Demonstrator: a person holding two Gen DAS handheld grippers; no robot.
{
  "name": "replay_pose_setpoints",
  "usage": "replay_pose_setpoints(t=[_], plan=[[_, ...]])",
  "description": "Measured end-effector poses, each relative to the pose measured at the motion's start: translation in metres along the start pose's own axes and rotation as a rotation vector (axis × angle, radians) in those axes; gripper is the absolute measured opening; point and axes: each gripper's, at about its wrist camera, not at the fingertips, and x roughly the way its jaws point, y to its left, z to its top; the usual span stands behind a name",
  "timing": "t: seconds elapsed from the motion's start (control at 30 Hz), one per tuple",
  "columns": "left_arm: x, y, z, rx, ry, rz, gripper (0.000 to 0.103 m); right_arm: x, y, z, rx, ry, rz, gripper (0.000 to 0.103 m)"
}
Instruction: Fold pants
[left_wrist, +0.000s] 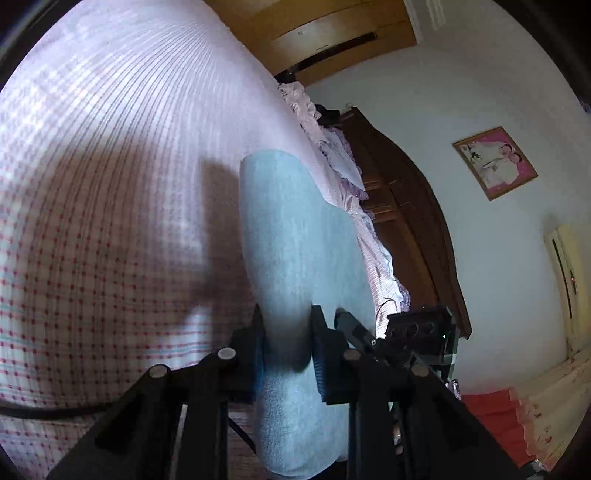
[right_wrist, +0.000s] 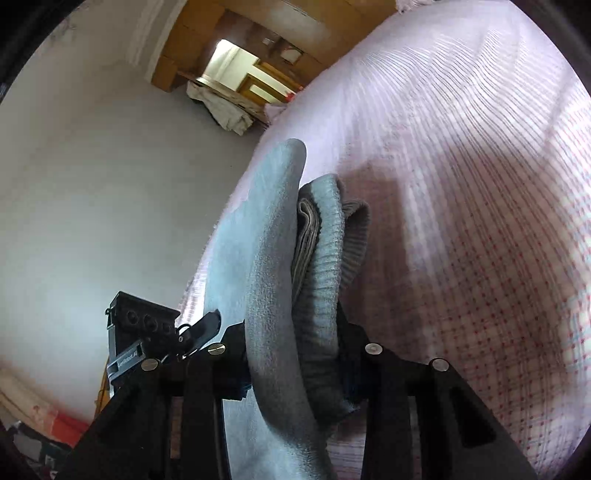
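- The pants (left_wrist: 295, 236), pale blue-grey and fleecy, lie on the checked bedspread (left_wrist: 110, 184) close to the edge of the bed, with the wooden headboard (left_wrist: 406, 221) and frilly pillows (left_wrist: 332, 158) at the far end
- The left gripper (left_wrist: 286, 343) is closed down on a thick roll of the cloth; both dark pads press into it, so it has hold of the pants
- The right gripper (right_wrist: 291, 339) is squeezed onto a fat bundle at the ribbed waistband (right_wrist: 325, 258), with several layers bunched between its pads
- Risk, as I judge it: the right grip spans many layers, and an inner layer could slide out once the cloth is lifted, leaving a lopsided fold
- The fleece looks soft and springy, so a pinch this near the cloth's edge may creep off the pads if the two hands pull apart too hard
- The pants sit near the side of the bed; a loose end could drop over the edge towards the floor (right_wrist: 92, 184) and drag the rest after it
- The two grippers sit near each other, so a careless swing might knock them together
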Motion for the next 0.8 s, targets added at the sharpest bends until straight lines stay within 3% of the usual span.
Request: replay_pose_setpoints(t=[0.27,0.4,0.8], plan=[[0.011,-0.044,0.032,0.133,0.024,0.187,0.022,0.006,0.003,0.031,0.048,0.054,0.035,0.027],[0.016,-0.047,0.048,0.132,0.032,0.180,0.022,0.014,-0.004,0.057,0.090,0.061,0.084,0.027],[0.061,-0.045,0.138,0.196,0.057,0.194,0.023,0.057,-0.015,0.120,0.071,0.030,0.062,0.027]])
